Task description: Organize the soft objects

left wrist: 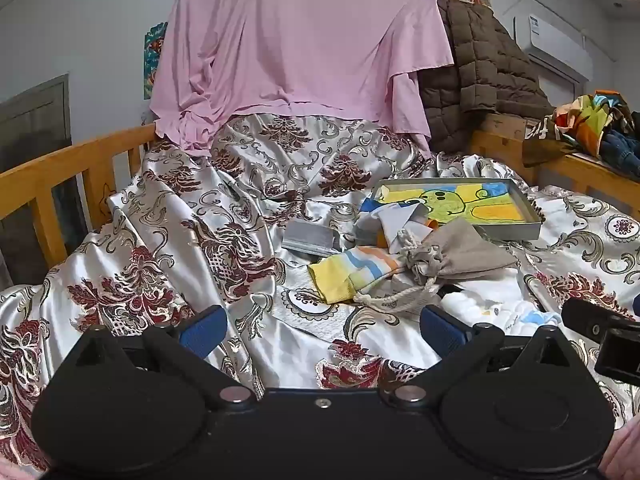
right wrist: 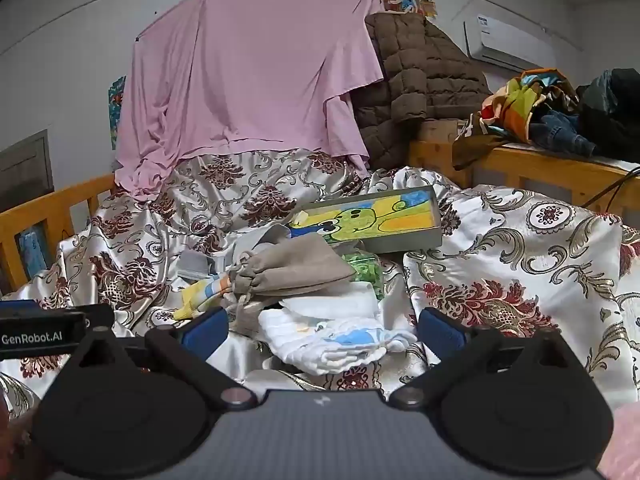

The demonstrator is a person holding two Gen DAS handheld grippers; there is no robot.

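Note:
Small soft things lie heaped on a satin bedspread [left wrist: 160, 216]. A grey drawstring pouch [left wrist: 460, 254] [right wrist: 292, 266] lies in the middle, beside a yellow striped cloth [left wrist: 348, 276] [right wrist: 202, 294]. A white quilted cloth with blue print [right wrist: 340, 338] [left wrist: 496, 306] lies nearest. Behind them is a grey box with a green cartoon picture [left wrist: 460, 204] [right wrist: 372, 216]. My left gripper [left wrist: 322, 330] is open above bare bedspread, short of the heap. My right gripper [right wrist: 322, 330] is open too, with the white cloth just beyond and between its fingers, untouched.
A pink sheet [left wrist: 296, 40] hangs at the back next to a brown quilted coat [left wrist: 480, 68]. Wooden bed rails [left wrist: 60, 172] run along the left. A wooden ledge [right wrist: 540, 164] on the right carries piled clothes. A small grey flat case [left wrist: 310, 238] lies left of the heap.

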